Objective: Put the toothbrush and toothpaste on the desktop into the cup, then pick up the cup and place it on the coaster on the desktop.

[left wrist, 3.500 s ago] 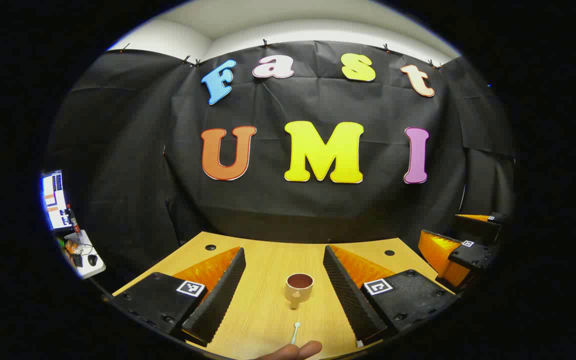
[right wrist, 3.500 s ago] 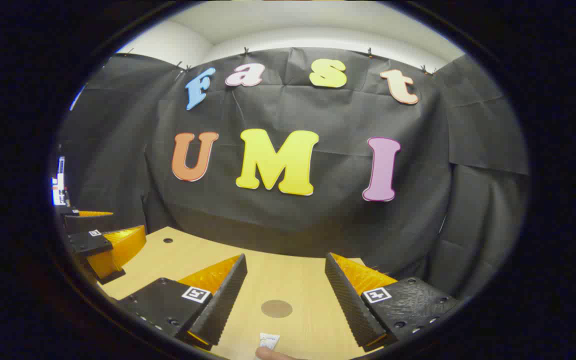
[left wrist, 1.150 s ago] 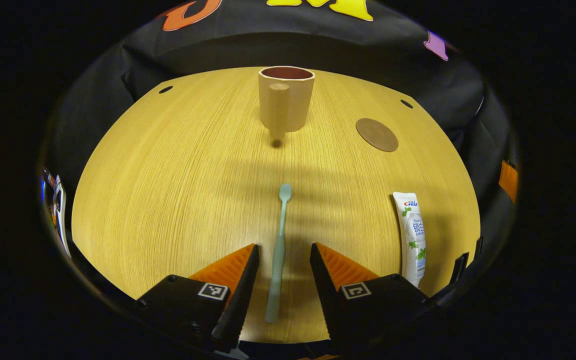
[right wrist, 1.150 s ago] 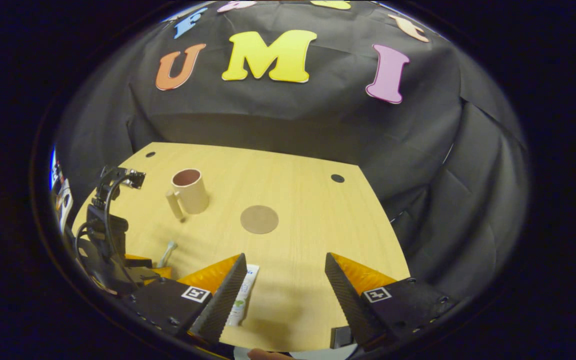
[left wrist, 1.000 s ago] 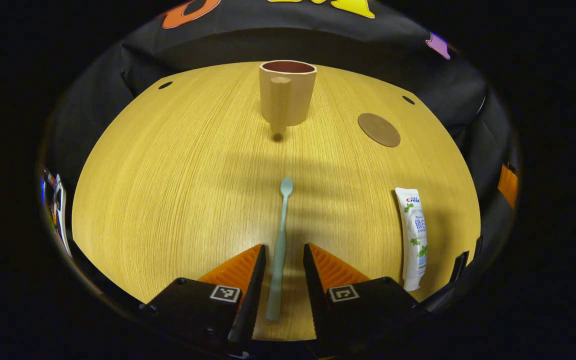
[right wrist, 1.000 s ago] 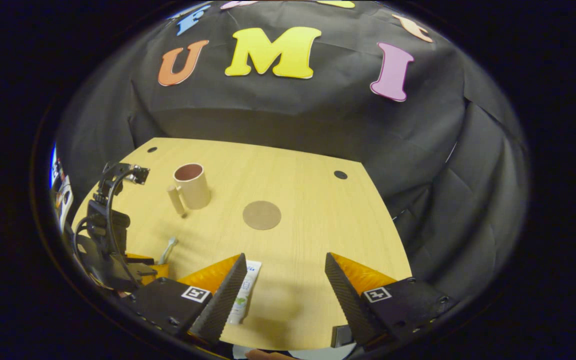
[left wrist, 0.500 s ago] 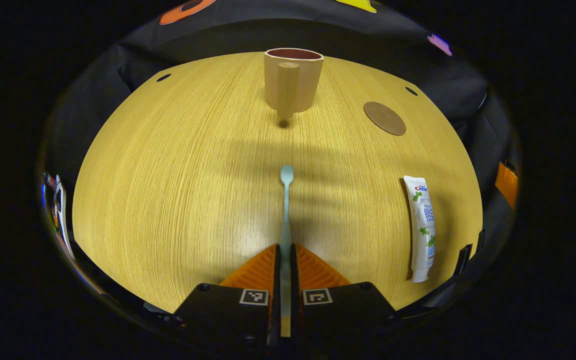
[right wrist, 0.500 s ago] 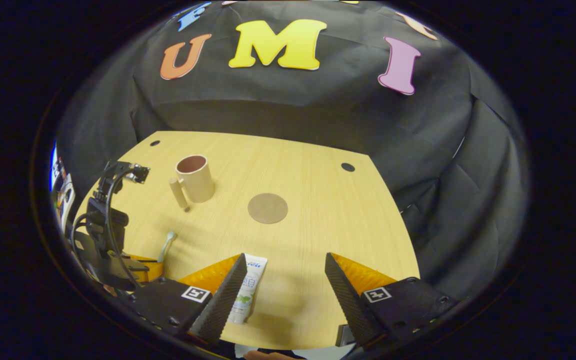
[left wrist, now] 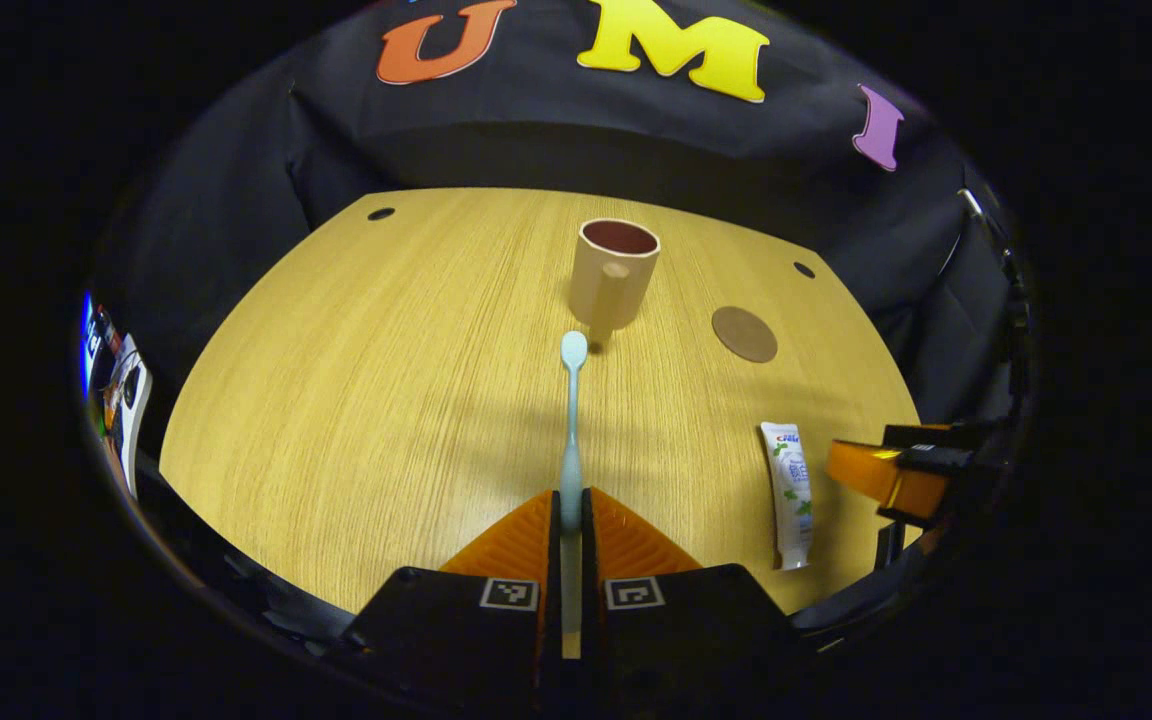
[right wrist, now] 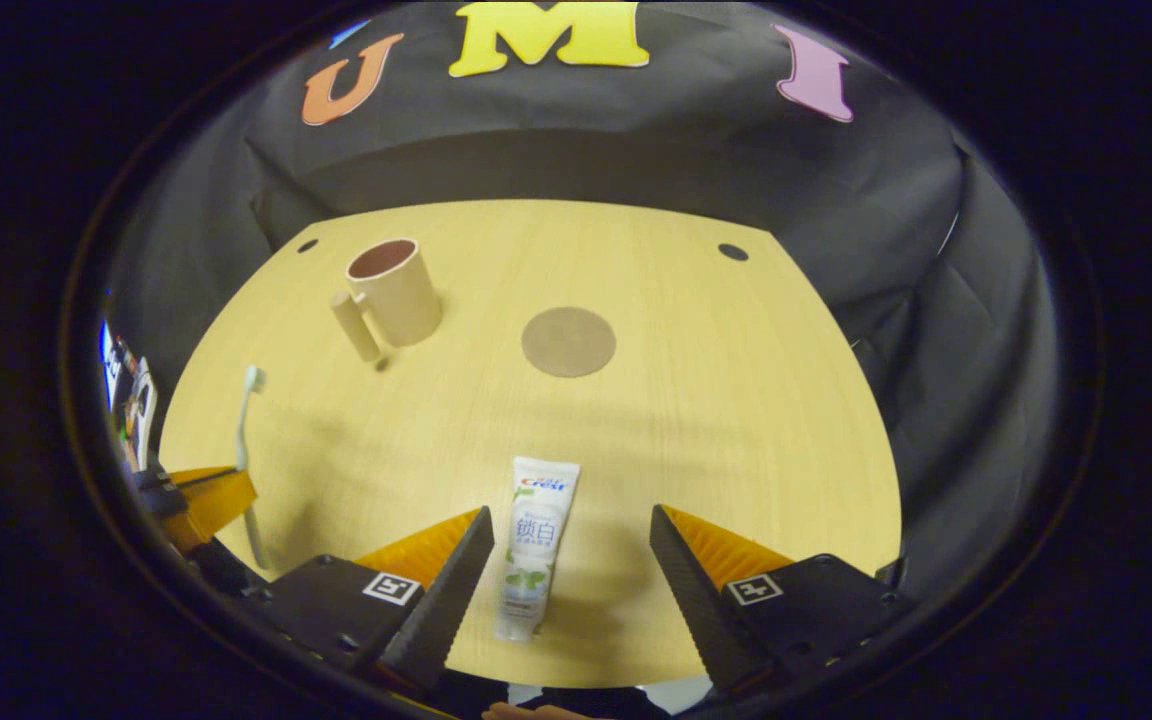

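My left gripper point(left wrist: 569, 500) is shut on the handle of a pale green toothbrush point(left wrist: 571, 400), held above the wooden desktop point(left wrist: 356, 380) with its head pointing toward the beige cup point(left wrist: 614, 272). In the right gripper view the same toothbrush point(right wrist: 248, 440) sticks up from the left gripper point(right wrist: 198, 497) at the far left. My right gripper point(right wrist: 568, 525) is open, its fingers on either side of the white toothpaste tube point(right wrist: 534, 545), which lies flat. The cup point(right wrist: 391, 293) stands upright, handle toward the front. A round brown coaster point(right wrist: 568, 341) lies right of it.
The right gripper point(left wrist: 896, 475) shows at the right edge of the left gripper view, beside the toothpaste tube point(left wrist: 788, 490). Two small dark holes point(right wrist: 733, 251) mark the desktop's far corners. Black cloth walls the booth behind and to the sides.
My left gripper, shut on the toothbrush since half a second ago, has lifted it off the desktop. My right gripper has moved left and down, so the toothpaste now lies between its open fingers.
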`<state>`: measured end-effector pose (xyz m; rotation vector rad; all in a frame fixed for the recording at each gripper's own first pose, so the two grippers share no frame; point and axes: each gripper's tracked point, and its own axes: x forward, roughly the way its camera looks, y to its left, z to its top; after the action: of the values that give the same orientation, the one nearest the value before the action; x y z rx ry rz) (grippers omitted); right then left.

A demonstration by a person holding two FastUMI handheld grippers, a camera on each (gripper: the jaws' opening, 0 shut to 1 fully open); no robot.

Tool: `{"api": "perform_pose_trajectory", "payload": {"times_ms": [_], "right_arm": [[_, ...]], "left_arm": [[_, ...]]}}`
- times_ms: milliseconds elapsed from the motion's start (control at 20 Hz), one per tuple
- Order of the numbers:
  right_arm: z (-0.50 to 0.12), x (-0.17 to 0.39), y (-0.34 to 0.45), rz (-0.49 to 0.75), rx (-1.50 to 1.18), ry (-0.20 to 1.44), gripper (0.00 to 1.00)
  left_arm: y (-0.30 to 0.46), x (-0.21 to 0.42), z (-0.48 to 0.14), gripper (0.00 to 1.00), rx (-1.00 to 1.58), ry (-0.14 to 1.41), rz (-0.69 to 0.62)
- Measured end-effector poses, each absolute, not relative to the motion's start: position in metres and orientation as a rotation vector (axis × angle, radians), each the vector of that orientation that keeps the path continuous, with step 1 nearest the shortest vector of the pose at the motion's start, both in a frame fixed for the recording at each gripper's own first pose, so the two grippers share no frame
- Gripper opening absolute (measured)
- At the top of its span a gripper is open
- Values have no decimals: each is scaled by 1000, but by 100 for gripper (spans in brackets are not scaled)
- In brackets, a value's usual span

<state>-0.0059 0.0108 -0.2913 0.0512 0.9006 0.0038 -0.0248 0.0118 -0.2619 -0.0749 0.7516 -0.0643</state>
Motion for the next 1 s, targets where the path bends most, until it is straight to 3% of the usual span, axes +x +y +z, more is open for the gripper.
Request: {"api": "perform_pose_trajectory", "payload": {"times_ms": [350, 500, 650, 750, 800, 1000], "right_arm": [[-324, -16, 33, 7, 91, 1054, 95], [-334, -21, 34, -8, 81, 1103, 97], [-340, -24, 38, -4, 101, 1146, 93], [-344, -23, 40, -9, 115, 1162, 87], [-346, -23, 38, -17, 113, 1169, 76], [-356, -27, 35, -54, 135, 1211, 59]], "left_arm": [[36, -23, -181, 10, -49, 559, -51], [35, -15, -133, 10, -16, 427, -61], [30, -13, -76, 10, 6, 283, -89], [31, -10, -37, 10, -13, 200, -100], [32, -10, -21, 10, -28, 166, -102], [40, -2, 22, 10, -29, 71, -91]]}}
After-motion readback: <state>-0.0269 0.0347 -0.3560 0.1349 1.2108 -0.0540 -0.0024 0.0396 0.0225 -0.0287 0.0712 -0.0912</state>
